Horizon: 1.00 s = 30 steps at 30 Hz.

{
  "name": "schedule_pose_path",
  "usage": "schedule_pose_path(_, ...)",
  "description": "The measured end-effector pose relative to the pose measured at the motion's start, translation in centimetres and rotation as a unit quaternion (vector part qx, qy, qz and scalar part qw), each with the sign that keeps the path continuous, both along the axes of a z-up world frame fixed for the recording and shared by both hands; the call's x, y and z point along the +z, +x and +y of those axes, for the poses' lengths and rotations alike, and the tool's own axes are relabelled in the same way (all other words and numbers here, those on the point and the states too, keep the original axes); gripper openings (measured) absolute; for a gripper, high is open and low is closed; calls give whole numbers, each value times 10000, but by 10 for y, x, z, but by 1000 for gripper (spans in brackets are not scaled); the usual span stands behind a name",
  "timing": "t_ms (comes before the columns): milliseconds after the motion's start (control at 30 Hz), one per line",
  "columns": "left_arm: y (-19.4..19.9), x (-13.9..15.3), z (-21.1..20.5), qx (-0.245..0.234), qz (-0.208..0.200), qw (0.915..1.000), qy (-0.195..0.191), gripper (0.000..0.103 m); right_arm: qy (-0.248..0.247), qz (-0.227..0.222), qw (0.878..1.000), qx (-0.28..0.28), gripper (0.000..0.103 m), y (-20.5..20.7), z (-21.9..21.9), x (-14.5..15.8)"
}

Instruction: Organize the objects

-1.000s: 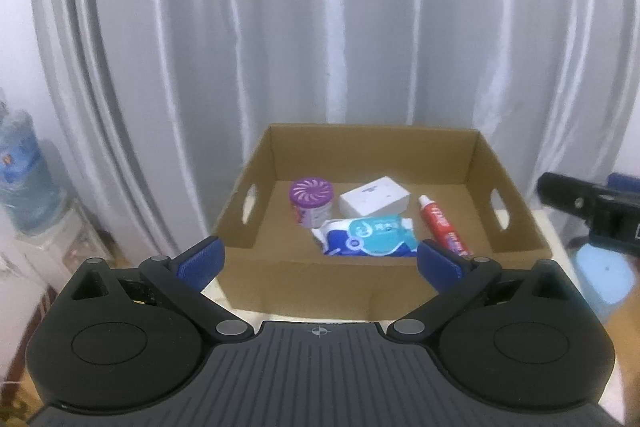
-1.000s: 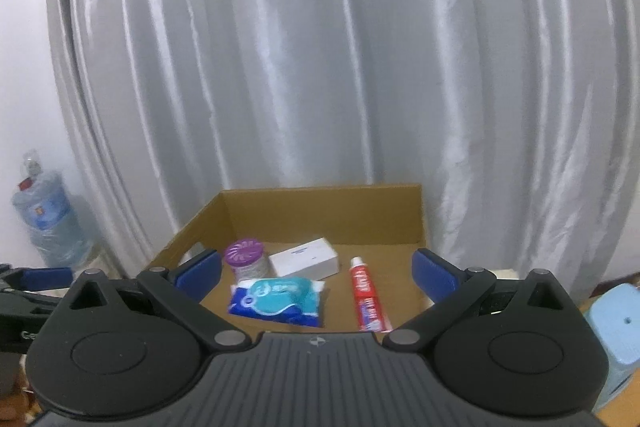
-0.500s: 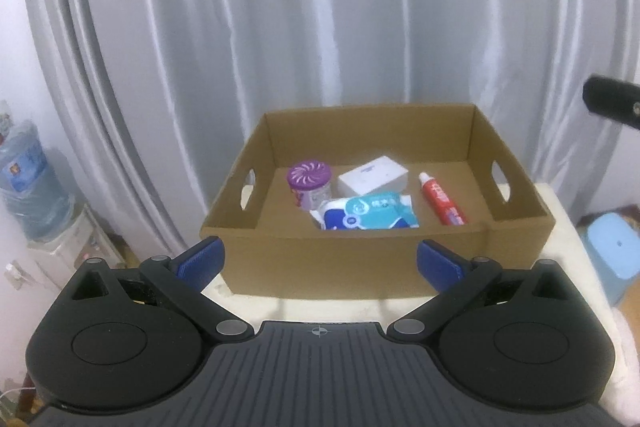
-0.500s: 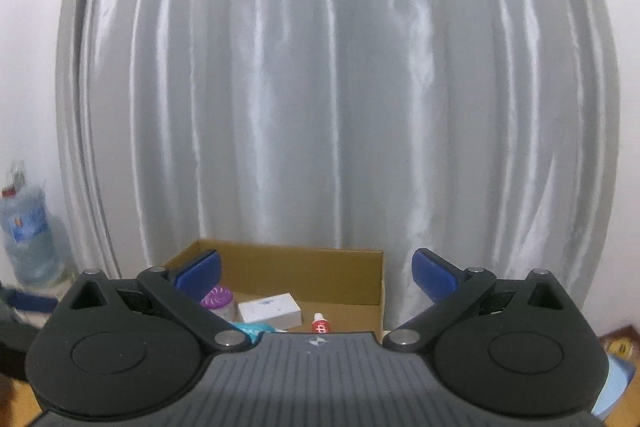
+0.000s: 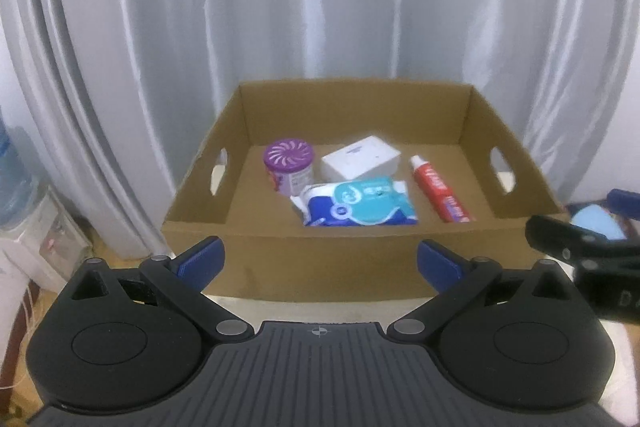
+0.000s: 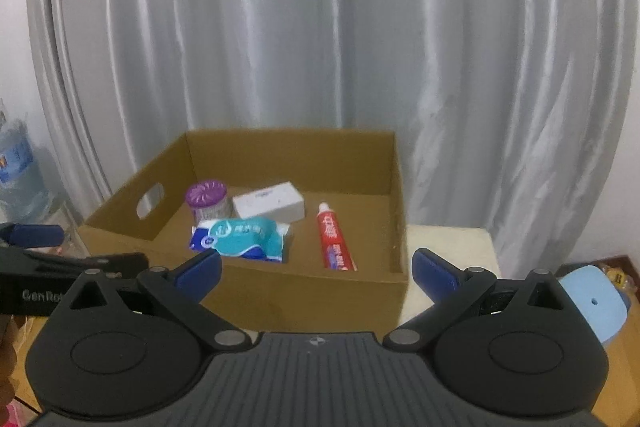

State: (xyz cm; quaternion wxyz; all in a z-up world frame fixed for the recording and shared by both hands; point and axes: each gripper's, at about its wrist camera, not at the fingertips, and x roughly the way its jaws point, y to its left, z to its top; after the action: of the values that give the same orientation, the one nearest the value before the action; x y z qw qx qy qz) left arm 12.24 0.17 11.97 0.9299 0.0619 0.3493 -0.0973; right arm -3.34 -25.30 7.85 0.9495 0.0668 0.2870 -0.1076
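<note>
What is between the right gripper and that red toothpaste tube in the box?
Only the cardboard box's near wall. The right gripper, open and empty, sits outside it, so it would have to go over the rim. Nothing lies on the toothpaste tube; the wipes pack lies apart, to its left.

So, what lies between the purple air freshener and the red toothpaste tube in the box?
The white box and the blue wipes pack, between the air freshener and toothpaste tube; both wrist views show it.

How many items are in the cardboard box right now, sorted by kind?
Purple-lidded round container: 1
White box: 1
Blue wet-wipes pack: 1
Red toothpaste tube: 1
Total: 4, all lying inside the cardboard box.
</note>
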Motion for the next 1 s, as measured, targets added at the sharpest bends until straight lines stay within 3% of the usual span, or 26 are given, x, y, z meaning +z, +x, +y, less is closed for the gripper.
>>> schedule_pose_path(433, 26, -9, 8, -36, 82, 9999, 78, 103, 88, 400, 9992, -33, 103, 39, 12, -19)
schedule_pose_path(1000, 26, -11, 6, -96, 86, 9996, 244, 103, 236, 544, 9981, -158, 103, 44, 8, -25)
